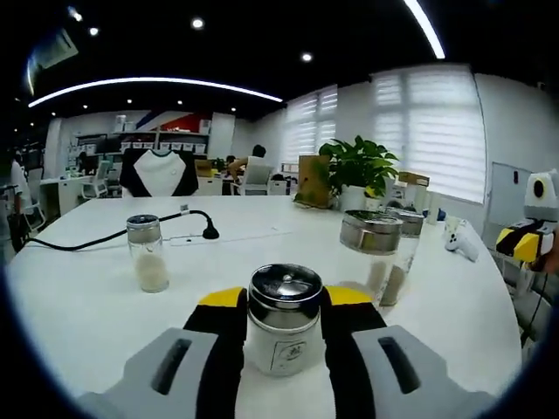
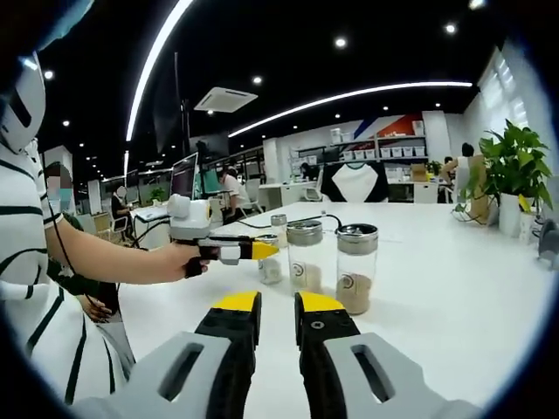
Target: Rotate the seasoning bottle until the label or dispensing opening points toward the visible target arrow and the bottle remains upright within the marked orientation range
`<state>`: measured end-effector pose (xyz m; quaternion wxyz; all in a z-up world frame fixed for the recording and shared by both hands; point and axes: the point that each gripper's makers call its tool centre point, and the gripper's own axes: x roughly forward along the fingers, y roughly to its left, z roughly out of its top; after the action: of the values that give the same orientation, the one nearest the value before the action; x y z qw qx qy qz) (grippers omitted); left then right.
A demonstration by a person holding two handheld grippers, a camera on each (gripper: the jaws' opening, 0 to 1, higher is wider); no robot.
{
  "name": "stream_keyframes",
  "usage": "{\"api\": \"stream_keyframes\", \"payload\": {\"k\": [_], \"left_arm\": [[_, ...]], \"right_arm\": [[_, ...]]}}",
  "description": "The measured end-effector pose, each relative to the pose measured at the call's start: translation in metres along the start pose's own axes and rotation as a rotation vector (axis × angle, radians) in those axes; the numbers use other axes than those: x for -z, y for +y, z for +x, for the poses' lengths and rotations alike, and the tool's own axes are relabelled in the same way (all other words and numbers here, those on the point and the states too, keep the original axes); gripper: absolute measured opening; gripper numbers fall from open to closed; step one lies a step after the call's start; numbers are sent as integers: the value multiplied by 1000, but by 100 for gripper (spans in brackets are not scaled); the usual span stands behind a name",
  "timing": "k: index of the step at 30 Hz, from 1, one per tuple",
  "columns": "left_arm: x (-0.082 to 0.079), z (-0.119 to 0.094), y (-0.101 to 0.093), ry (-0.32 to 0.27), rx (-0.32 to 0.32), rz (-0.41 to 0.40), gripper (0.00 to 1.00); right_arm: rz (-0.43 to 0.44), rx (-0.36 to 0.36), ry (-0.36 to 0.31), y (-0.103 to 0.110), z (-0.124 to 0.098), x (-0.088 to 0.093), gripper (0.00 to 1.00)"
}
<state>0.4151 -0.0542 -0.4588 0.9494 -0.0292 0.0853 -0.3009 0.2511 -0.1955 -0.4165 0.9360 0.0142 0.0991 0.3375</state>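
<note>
In the left gripper view, a glass seasoning bottle [image 1: 285,323] with a shiny metal lid stands upright on the white table [image 1: 87,297]. My left gripper [image 1: 286,301] is shut on it, one yellow-tipped jaw on each side. A small label on the bottle faces the camera. In the right gripper view, a person's hand holds that left gripper [image 2: 262,251] against the same bottle [image 2: 271,269], which is partly hidden. My right gripper [image 2: 278,305] hovers over the table with its jaws close together and nothing between them.
More jars stand on the table: one with white powder [image 1: 147,255] at the left, two [image 1: 371,253] [image 1: 403,249] at the right. A black cable [image 1: 105,236] runs across the back. A potted plant [image 1: 358,170] stands behind. A person's striped sleeve [image 2: 35,262] is at the left.
</note>
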Motion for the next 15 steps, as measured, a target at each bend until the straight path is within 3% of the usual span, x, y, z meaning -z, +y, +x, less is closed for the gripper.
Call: {"api": "stream_keyframes", "payload": {"k": [4,15], "left_arm": [[0,-1,0,-37,-41,2,35],[0,-2,-1,-49,-126,11,35]], "right_arm": [[9,4,-4,-1,-1,0,11],[27,10,-5,-3,-1,2,11]]}}
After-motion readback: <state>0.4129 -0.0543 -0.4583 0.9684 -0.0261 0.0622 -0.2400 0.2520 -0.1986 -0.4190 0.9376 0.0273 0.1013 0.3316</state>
